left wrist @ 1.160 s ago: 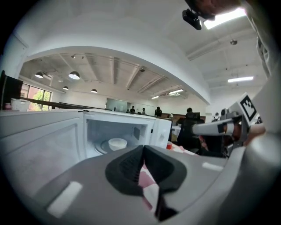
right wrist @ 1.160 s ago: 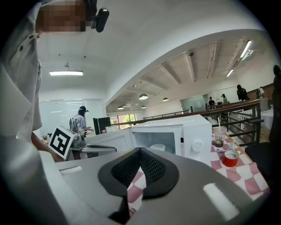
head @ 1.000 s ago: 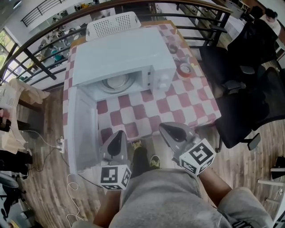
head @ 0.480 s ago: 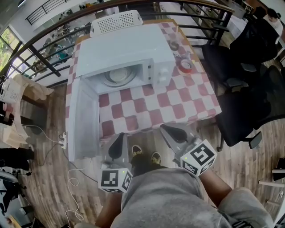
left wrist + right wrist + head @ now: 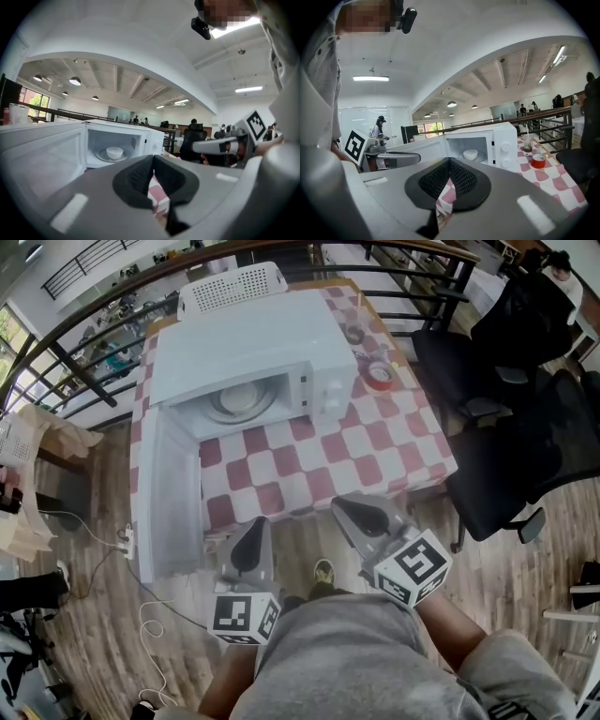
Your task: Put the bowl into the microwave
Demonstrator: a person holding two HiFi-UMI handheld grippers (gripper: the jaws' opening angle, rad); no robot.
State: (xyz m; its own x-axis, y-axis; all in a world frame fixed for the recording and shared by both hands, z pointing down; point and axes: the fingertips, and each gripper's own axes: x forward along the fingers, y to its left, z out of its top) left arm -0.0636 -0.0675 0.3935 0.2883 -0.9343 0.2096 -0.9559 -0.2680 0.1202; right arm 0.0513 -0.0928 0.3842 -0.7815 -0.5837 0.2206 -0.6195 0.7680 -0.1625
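A white bowl sits on the turntable inside the white microwave, whose door hangs open to the left. Both grippers are held off the table's near edge, over the floor, in front of the person's body. My left gripper is shut with nothing in it, below the open door's corner. My right gripper is shut and empty too, just short of the checked tablecloth. In the left gripper view the right gripper shows side-on.
A red roll of tape and a small cup lie right of the microwave. A white perforated basket stands behind it. Black office chairs stand at the right, a railing behind the table, and a cable on the wood floor.
Both grippers have drawn back a little from the table and now hang over the floor. The bowl and the open door have not moved.
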